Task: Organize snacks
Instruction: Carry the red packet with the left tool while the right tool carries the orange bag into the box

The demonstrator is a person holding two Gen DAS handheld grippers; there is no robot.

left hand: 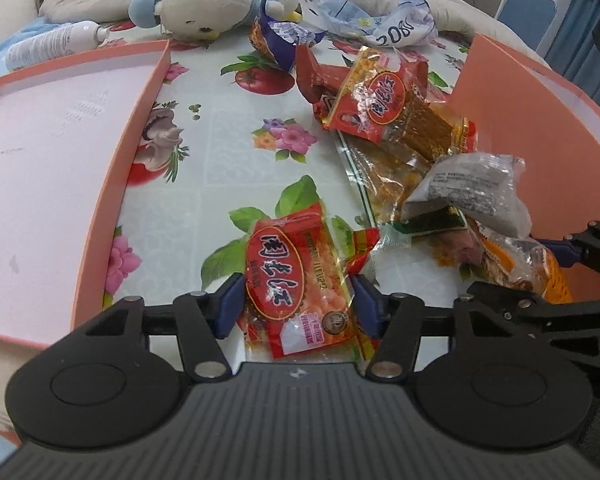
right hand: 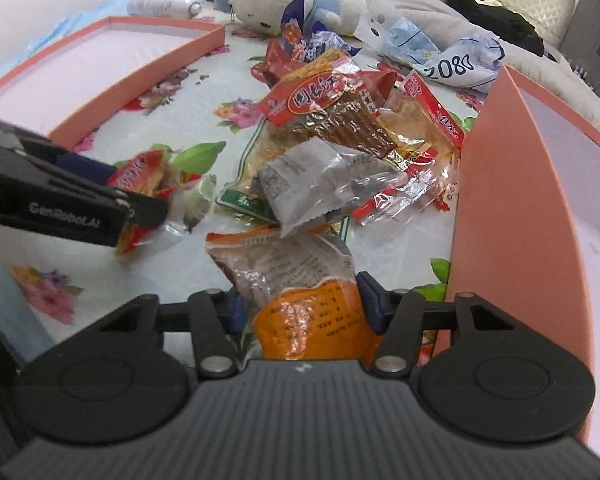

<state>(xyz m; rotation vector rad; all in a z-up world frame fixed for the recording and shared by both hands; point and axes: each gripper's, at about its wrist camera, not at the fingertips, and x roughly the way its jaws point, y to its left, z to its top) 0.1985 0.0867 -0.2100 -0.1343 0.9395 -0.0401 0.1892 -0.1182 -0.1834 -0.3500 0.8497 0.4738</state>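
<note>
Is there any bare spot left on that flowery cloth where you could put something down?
Yes: a strip of floral cloth lies bare between the shallow pink tray and the snack pile. The tray holds nothing. It is crowded from the pile to the tall pink box, and behind, by the plush toy and crumpled bags.

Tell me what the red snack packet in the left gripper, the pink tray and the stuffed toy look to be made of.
Red snack packet: thin glossy plastic film, by its glare, crinkles and a clear window showing pale pieces inside.
Pink tray: probably matte cardboard; flat, thin, straight walls, no shine.
Stuffed toy: soft plush fabric, fuzzy white and blue surface.
</note>
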